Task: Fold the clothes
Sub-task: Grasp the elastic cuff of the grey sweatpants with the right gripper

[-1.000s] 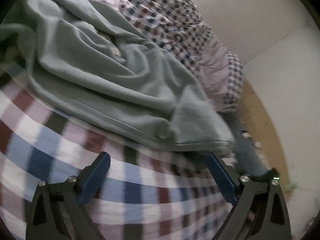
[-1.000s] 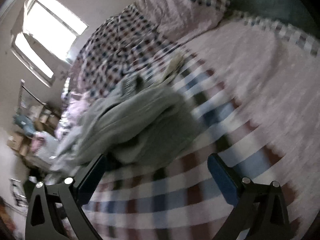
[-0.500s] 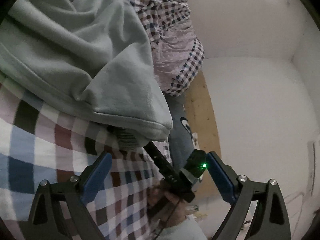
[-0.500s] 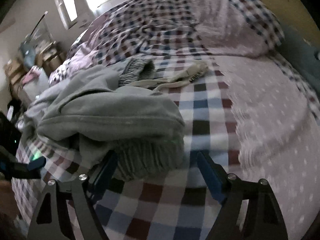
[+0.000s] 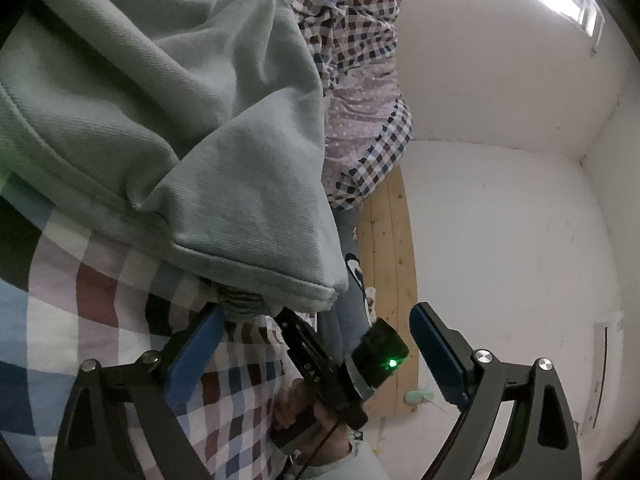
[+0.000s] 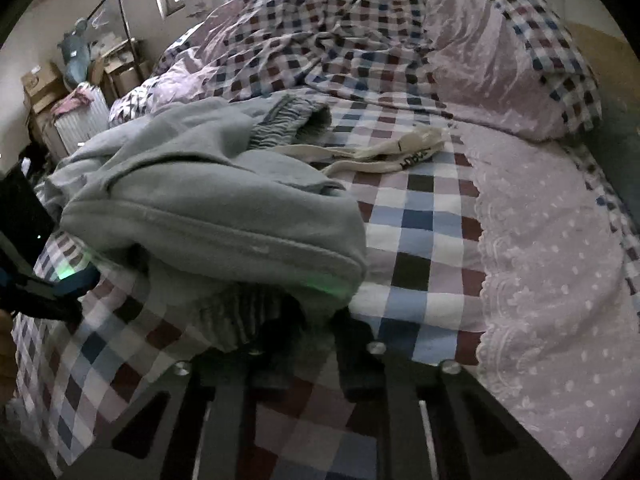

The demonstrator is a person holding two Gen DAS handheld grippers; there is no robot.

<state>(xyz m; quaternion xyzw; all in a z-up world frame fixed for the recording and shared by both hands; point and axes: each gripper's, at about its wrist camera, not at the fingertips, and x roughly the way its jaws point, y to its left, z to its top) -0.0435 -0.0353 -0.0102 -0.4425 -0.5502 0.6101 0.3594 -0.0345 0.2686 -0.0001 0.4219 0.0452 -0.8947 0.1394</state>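
A crumpled pale grey-green sweatshirt [image 5: 168, 92] lies on the checked bedsheet [image 5: 80, 320]; it also shows in the right wrist view [image 6: 192, 184]. Its ribbed grey cuff [image 6: 240, 312] sticks out under the hem. My left gripper [image 5: 312, 344] is open, its jaws wide apart just in front of the hem corner. My right gripper [image 6: 296, 340] has closed in on the ribbed cuff, and the cloth sits between its fingers. The right gripper's body [image 5: 340, 368] with a green light shows in the left wrist view, held by a hand.
A cream sock-like cloth [image 6: 400, 152] lies on the sheet behind the sweatshirt. A checked duvet [image 6: 340, 40] and pillow [image 6: 520, 80] lie at the bed's head. Boxes and clutter [image 6: 72, 92] stand at the left. A wooden bed rail [image 5: 392, 280] and white walls lie to the right.
My right gripper has moved onto the ribbed cuff and its jaws have closed from wide open. My left gripper has swung right along the hem and stays open.
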